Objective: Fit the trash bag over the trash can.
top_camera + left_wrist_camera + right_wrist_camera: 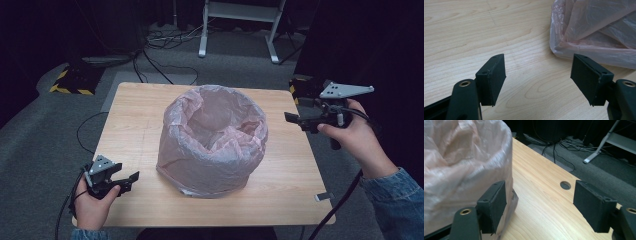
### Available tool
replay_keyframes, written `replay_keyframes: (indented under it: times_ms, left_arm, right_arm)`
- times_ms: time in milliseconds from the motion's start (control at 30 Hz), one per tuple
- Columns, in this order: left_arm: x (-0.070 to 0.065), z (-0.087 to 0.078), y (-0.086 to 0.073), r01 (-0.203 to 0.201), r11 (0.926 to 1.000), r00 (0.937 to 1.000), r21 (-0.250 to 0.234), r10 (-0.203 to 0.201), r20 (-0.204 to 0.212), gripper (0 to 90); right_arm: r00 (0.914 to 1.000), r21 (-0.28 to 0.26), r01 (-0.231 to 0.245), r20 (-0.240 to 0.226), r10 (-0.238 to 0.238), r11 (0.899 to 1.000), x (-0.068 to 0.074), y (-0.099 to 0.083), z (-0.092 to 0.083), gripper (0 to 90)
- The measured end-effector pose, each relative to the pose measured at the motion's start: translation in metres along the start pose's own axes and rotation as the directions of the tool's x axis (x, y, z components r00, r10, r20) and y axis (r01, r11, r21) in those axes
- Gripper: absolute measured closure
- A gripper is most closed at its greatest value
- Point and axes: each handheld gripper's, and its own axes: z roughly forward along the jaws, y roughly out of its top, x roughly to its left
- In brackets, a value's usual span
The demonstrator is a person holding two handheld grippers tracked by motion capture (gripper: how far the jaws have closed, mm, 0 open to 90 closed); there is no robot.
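A bin (pixel 212 145) lined with a thin pink bag (pixel 200 107) stands at the middle of the wooden table (pixel 135 135). The bag's top folds out over the rim and hangs down the sides.

The left gripper (pixel 131 178) sits low over the table's near left corner, pointing toward the bin and well apart from it. Its jaws stand wide open with nothing between them; the left gripper view shows bare wood in the gap and the bag (pixel 596 32) ahead to the right.

The right gripper (pixel 291 119) is held off the table's right edge, aimed at the bin's upper side. Its jaws are also wide apart and empty. In the right gripper view the bag (pixel 461 170) lies close behind one jaw; whether they touch I cannot tell.
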Motion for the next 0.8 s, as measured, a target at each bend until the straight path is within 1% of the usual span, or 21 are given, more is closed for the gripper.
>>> replay_keyframes:
  times_ms: [267, 400, 600, 667, 800]
  left_arm:
    - [0.001, 0.001, -0.001, -0.01, 0.9999, 0.9998, 0.014, 0.01, -0.017, 28.1]
    - [0.002, 0.002, -0.003, -0.005, 1.0, 0.9998, 0.007, 0.006, -0.02, 27.7]
    - [0.004, 0.004, -0.005, -0.014, 0.9999, 0.9995, 0.004, 0.014, -0.029, 27.1]
    - [0.005, 0.004, -0.006, -0.018, 0.9998, 0.9993, 0.011, 0.018, -0.033, 27.0]
    - [0.006, 0.005, -0.008, -0.014, 0.9997, 0.9992, 0.02, 0.015, -0.038, 27.0]
  right_arm:
    - [0.9993, 0.011, -0.027, 0.024, 0.027, 1.0, -0.008, -0.024, -0.003, 26.8]
    - [0.9984, 0.017, -0.044, 0.035, 0.044, 0.999, -0.011, -0.036, -0.004, 26.4]
    - [0.9968, 0.043, -0.064, 0.05, 0.062, 0.997, -0.014, -0.058, 0.0, 26.2]
    - [0.9962, 0.059, -0.077, 0.046, 0.074, 0.995, -0.016, -0.065, 0.002, 26.2]
    - [0.9946, 0.069, -0.094, 0.051, 0.091, 0.993, -0.018, -0.079, 0.006, 25.1]
